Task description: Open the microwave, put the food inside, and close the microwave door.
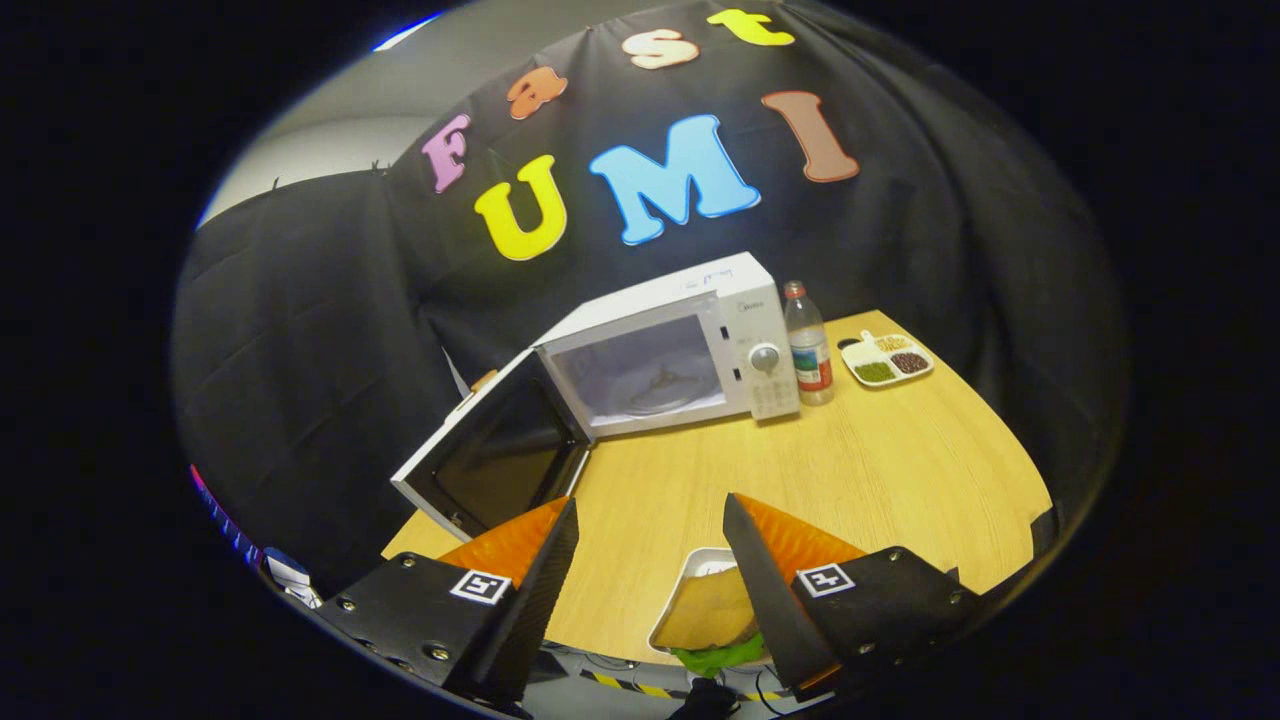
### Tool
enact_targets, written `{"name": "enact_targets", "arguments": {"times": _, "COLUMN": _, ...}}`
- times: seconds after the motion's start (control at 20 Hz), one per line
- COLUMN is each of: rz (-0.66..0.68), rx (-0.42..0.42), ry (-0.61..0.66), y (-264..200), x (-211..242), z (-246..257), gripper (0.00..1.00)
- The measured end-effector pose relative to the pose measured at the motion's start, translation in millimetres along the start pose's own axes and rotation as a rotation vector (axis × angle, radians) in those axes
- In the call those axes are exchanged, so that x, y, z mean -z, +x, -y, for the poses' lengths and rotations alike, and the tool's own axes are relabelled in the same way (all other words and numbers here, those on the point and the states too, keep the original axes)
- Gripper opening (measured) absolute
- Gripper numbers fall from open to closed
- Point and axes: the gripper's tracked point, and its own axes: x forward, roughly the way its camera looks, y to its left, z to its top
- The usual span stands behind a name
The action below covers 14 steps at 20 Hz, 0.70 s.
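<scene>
The gripper point(650, 530) hangs over the near edge of the tabletop point(880, 470) with its two fingers spread wide and pinching nothing, a stance that suits the stage of the job: the microwave point(680, 345) already stands open near the tabletop's far edge, its door point(490, 450) swung out and down toward the left edge, so the cavity and its glass turntable face the open wood; the food, a sandwich on a white tray point(705, 605), lies at the near edge between the fingers and close against the inner face of the right one, with green leaf showing at its near end, placed where a spread gripper can drop around it; whether the right finger touches the tray cannot be told; a water bottle point(808, 345) stands just beside the microwave's control panel, and a small sectioned snack dish point(888, 360) sits beyond it toward the far right corner, both well apart from the tray; the broad bare stretch of tabletop between the tray and the cavity looks the natural lane for carrying the food in; the tight spots, by judgement, are the open door's free edge overhanging the left side and the tray's place hard on the near edge, where a nudge could tip it off.
</scene>
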Motion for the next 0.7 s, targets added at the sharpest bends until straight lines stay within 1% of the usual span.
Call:
{"name": "enact_targets", "arguments": {"times": 0.15, "rz": -0.076, "rx": 0.034, "ry": 0.057, "y": 2, "x": 22, "z": 23, "gripper": 0.89}}
{"name": "enact_targets", "arguments": {"times": 0.4, "rz": -0.188, "rx": 0.122, "ry": 0.137, "y": 6, "x": 59, "z": 59, "gripper": 0.89}}
{"name": "enact_targets", "arguments": {"times": 0.5, "rz": -0.242, "rx": 0.12, "ry": 0.213, "y": 10, "x": 73, "z": 63, "gripper": 0.89}}
{"name": "enact_targets", "arguments": {"times": 0.7, "rz": -0.317, "rx": 0.074, "ry": 0.413, "y": 14, "x": 95, "z": 56, "gripper": 0.89}}
